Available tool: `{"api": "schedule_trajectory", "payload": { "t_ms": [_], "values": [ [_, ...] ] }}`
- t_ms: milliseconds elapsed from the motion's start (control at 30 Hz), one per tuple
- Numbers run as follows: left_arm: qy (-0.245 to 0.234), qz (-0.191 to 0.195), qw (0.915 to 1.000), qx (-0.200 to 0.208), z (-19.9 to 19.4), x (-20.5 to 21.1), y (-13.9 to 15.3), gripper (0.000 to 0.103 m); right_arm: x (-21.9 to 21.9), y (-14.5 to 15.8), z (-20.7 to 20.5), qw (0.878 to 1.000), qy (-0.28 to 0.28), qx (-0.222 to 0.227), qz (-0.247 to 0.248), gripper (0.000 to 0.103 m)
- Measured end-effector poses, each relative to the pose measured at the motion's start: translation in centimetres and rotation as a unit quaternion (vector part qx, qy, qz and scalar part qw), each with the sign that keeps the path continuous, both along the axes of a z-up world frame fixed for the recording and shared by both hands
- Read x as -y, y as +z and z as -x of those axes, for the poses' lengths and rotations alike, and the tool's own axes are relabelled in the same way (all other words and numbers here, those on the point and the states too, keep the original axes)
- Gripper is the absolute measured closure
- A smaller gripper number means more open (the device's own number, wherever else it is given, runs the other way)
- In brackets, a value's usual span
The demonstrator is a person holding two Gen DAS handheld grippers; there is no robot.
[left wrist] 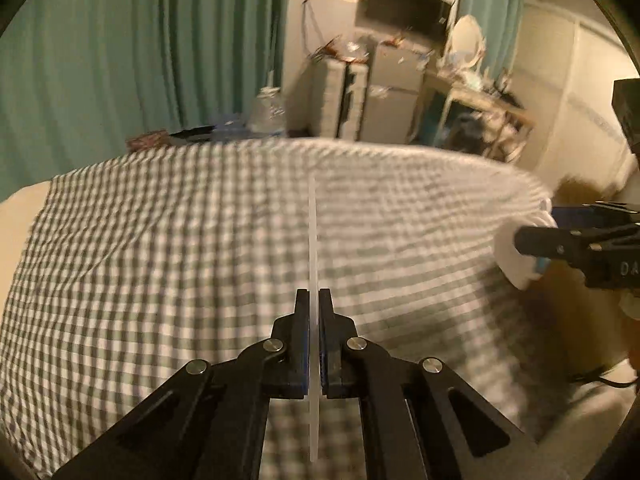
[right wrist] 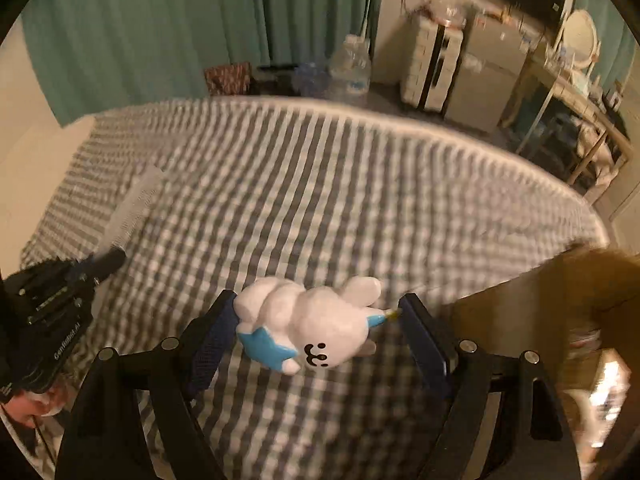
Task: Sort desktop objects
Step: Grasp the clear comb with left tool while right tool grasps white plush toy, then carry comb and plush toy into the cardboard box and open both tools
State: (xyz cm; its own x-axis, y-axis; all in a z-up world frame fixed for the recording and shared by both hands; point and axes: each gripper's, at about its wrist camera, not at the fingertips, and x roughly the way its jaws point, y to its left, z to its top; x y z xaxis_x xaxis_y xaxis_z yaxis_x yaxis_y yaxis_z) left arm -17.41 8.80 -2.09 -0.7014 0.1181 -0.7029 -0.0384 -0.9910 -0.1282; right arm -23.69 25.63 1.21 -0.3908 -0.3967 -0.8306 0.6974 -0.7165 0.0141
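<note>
The checked tablecloth [right wrist: 320,184] is lying beneath both tools. The right gripper [right wrist: 316,312] is standing wide, clamping the white rabbit figurine [right wrist: 316,320] crosswise. The left gripper [left wrist: 314,300] is pinching a thin translucent strip [left wrist: 313,240], possibly a ruler, edge-on.

The grey-and-white checked tablecloth [right wrist: 320,200] covers the table. Above it, the white rabbit figurine with a blue star [right wrist: 308,328] lies between the right gripper's [right wrist: 316,312] fingers. Left of it, the translucent flat plastic ruler [right wrist: 138,204] sticks out from the left gripper [left wrist: 314,300].
</note>
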Motion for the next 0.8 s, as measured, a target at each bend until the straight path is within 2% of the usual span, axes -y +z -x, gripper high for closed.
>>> {"api": "schedule_trajectory", "payload": {
  "t_ms": [100,233,367,400,500,567,600,633,667,700,800],
  "values": [
    [-0.028,-0.020,0.9992,-0.021,-0.7,-3.0,4.0,0.100,-3.5,5.5,0.0,1.000,-0.008,-0.024,0.019,0.022],
    [-0.092,-0.035,0.9943,-0.042,-0.9,-9.9,9.1,0.100,-9.4,10.9,0.4,0.997,-0.051,-0.026,0.044,0.022],
    [-0.126,-0.023,0.9898,-0.062,-1.3,-19.1,12.6,0.100,-14.2,12.3,1.2,0.992,-0.113,-0.052,0.008,0.022],
    [-0.136,-0.026,0.9885,-0.061,-1.3,-21.0,12.9,0.100,-15.9,12.3,1.6,0.988,-0.141,-0.059,0.009,0.022],
    [-0.146,-0.058,0.9870,-0.036,-0.3,-26.0,12.7,0.100,-19.4,11.3,3.1,0.982,-0.183,-0.039,0.018,0.022],
    [-0.132,-0.079,0.9879,-0.017,0.5,-28.4,11.9,0.096,-21.1,10.6,4.1,0.978,-0.206,-0.033,0.026,0.021],
    [-0.126,-0.085,0.9883,-0.014,0.7,-28.9,11.6,0.077,-22.3,10.1,4.5,0.974,-0.219,-0.044,0.038,0.021],
    [-0.127,-0.100,0.9868,-0.004,0.8,-29.3,11.2,0.024,-23.2,10.2,4.9,0.971,-0.227,-0.052,0.049,0.017],
    [-0.122,-0.106,0.9868,0.013,1.0,-29.8,10.7,0.000,-24.0,9.9,5.3,0.968,-0.237,-0.056,0.055,0.004],
    [-0.102,-0.097,0.9899,0.015,1.1,-30.1,10.7,0.000,-24.9,9.4,5.5,0.966,-0.244,-0.055,0.061,0.002],
    [-0.082,-0.056,0.9950,-0.015,0.0,-30.2,11.0,0.000,-26.8,8.7,5.8,0.965,-0.251,-0.035,0.074,0.001]
  ]
}}
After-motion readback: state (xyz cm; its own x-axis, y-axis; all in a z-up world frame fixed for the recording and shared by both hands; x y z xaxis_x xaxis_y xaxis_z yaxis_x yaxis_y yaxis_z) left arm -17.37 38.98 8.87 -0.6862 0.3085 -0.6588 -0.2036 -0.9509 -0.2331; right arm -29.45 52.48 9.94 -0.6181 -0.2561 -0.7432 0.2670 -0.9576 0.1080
